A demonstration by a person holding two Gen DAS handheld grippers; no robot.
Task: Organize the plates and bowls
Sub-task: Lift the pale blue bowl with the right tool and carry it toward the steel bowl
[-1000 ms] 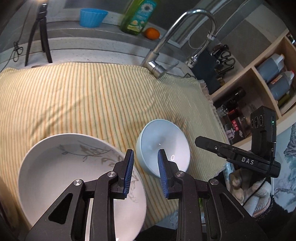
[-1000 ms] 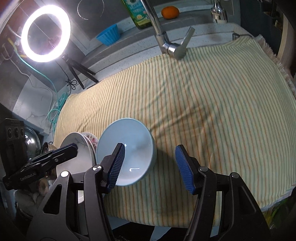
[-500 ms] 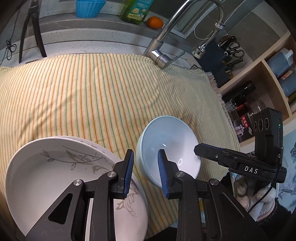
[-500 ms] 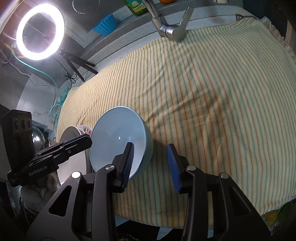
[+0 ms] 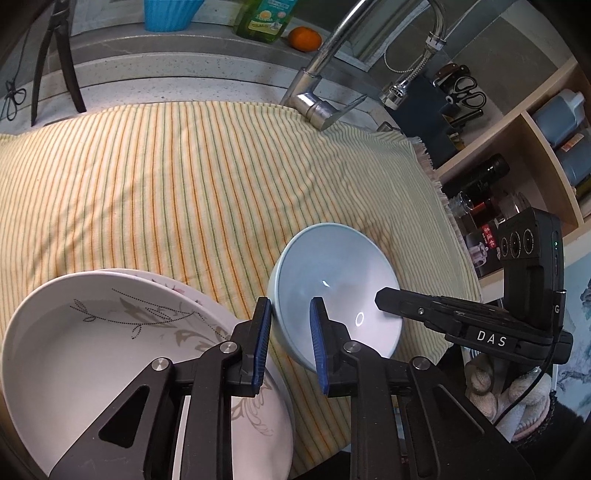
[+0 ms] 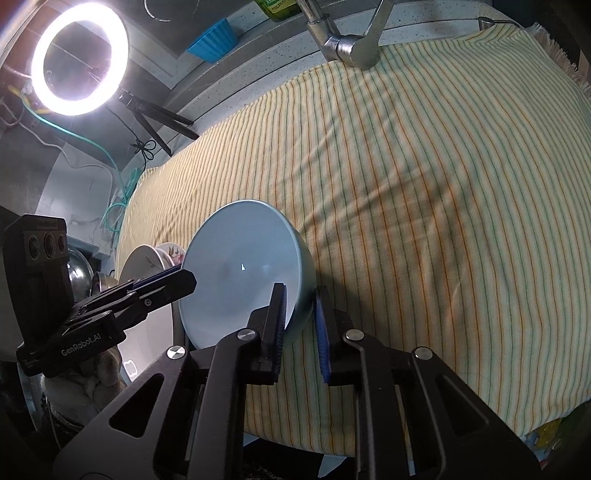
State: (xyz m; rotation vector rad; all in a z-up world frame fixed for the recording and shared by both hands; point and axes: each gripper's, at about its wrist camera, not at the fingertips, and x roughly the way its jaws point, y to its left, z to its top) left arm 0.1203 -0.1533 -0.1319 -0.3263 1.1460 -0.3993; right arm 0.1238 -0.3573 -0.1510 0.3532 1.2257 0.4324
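A pale blue bowl (image 5: 343, 280) (image 6: 240, 266) rests on the striped cloth (image 5: 184, 184) beside a white leaf-patterned plate (image 5: 92, 350), which is stacked on a floral plate (image 5: 166, 282). My right gripper (image 6: 300, 287) is closing, its pads pressing the bowl's near right wall, one inside and one outside. It shows from the side in the left wrist view (image 5: 380, 295). My left gripper (image 5: 290, 301) (image 6: 181, 273) is closing around the bowl's left rim. Its outer pad is at the wall, and the inner pad stands slightly off the inside.
A chrome faucet (image 5: 317, 107) rises at the cloth's far edge. Behind it stand a blue cup (image 5: 168, 13), a soap bottle (image 5: 269, 18) and an orange (image 5: 303, 38). Shelves with bottles (image 5: 535, 147) are on the right, a ring light (image 6: 79, 62) on the left.
The right jaws went from wide apart to closed on the bowl's rim. The left jaws narrowed a little and now straddle the opposite rim. Both grippers came lower and closer to the bowl.
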